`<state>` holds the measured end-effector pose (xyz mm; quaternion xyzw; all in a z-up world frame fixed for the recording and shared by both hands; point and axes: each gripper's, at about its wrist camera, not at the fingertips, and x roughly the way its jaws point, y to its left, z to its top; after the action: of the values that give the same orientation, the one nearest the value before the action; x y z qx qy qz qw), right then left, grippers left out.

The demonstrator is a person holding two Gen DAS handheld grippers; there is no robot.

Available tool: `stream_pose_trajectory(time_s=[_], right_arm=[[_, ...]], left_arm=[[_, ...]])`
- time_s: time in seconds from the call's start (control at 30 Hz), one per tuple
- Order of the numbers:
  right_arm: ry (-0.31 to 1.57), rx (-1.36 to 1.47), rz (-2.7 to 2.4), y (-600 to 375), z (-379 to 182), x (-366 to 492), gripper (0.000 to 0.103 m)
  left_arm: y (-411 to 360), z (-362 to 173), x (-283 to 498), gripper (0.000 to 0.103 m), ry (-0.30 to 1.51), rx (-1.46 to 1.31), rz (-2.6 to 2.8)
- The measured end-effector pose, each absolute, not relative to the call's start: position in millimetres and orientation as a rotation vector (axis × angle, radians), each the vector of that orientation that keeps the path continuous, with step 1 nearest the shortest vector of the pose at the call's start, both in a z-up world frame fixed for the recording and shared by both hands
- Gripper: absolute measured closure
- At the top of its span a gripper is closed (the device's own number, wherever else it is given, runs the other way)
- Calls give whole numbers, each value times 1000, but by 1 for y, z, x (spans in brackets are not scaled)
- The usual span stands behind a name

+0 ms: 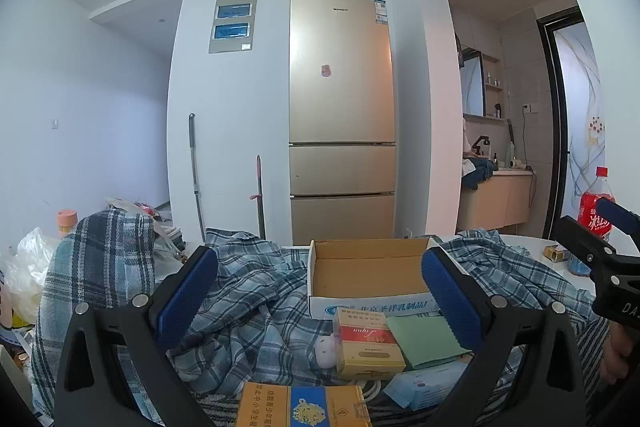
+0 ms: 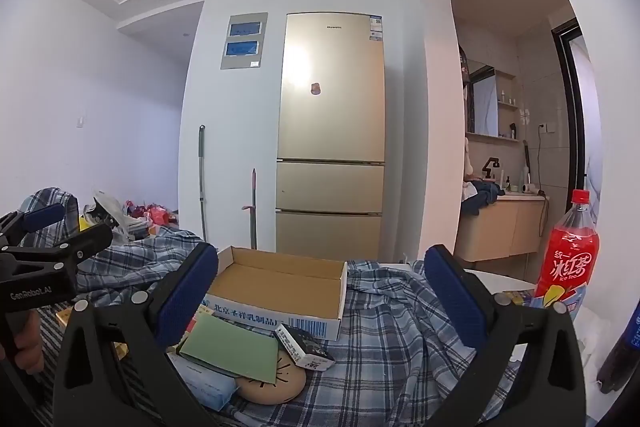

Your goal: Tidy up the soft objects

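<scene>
A blue plaid shirt (image 1: pixel 248 291) lies crumpled over the table, also in the right wrist view (image 2: pixel 392 331). An empty cardboard box (image 1: pixel 366 277) sits on it, also in the right wrist view (image 2: pixel 280 287). In front lie a small pink plush (image 1: pixel 326 349), a tan round cushion (image 2: pixel 274 385), a green pad (image 1: pixel 422 341) and a tissue pack (image 1: pixel 424 389). My left gripper (image 1: pixel 320 295) is open and empty above the clutter. My right gripper (image 2: pixel 320 295) is open and empty, over the shirt and box.
A red-and-gold carton (image 1: pixel 366 345) and a yellow-blue carton (image 1: pixel 304 407) lie near the front. A black-white small box (image 2: pixel 304 347) rests by the cardboard box. A red iced tea bottle (image 2: pixel 568 255) stands at the right. A gold fridge (image 1: pixel 342 115) stands behind.
</scene>
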<state>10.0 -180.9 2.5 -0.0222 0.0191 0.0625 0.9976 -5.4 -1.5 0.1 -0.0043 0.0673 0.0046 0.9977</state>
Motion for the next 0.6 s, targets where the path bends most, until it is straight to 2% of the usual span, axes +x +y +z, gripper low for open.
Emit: stream_pose_trajectory(time_s=[0.6], right_arm=[[37, -66, 113, -175, 0, 10, 0]], left_arm=[[4, 1, -2, 0, 153, -27, 9]])
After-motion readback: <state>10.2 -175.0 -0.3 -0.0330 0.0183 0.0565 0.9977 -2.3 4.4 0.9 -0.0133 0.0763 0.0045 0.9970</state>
